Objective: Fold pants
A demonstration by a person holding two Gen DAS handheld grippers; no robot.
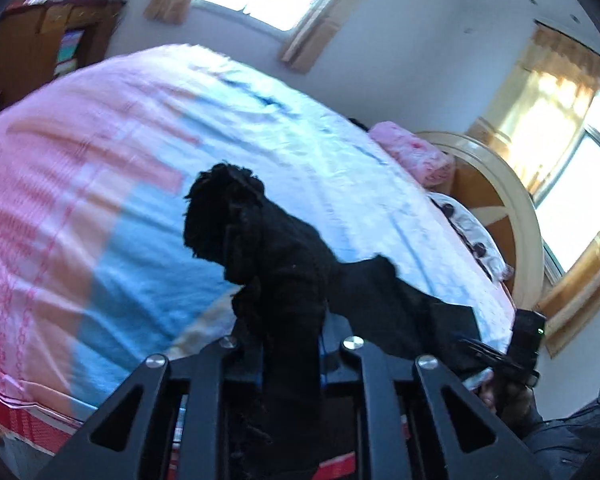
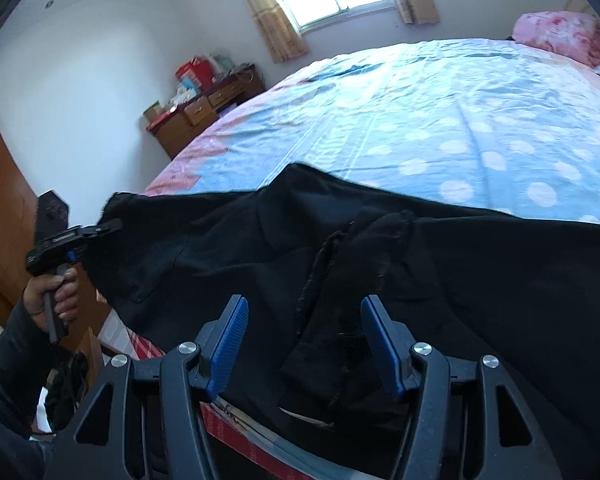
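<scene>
While the black pants (image 2: pixel 380 264) lie spread along the near edge of the bed (image 2: pixel 420 120), one end hanging over the side, the left gripper (image 2: pixel 108 226) is clamped on a corner of the cloth and holds it raised, probably so that end can be carried across for a fold. From its own camera the bunched fabric stands up between the closed fingers and hides the pads. The right gripper (image 2: pixel 304 340) hovers low over the middle of the pants with its blue pads (image 2: pixel 230 336) apart, cloth beneath the gap but not pinched; it looks placed to take a second hold. A hand (image 2: pixel 56 292) grips the left tool's handle. Pink pillow (image 2: pixel 560 32) sits at the far end, clear of the work.
</scene>
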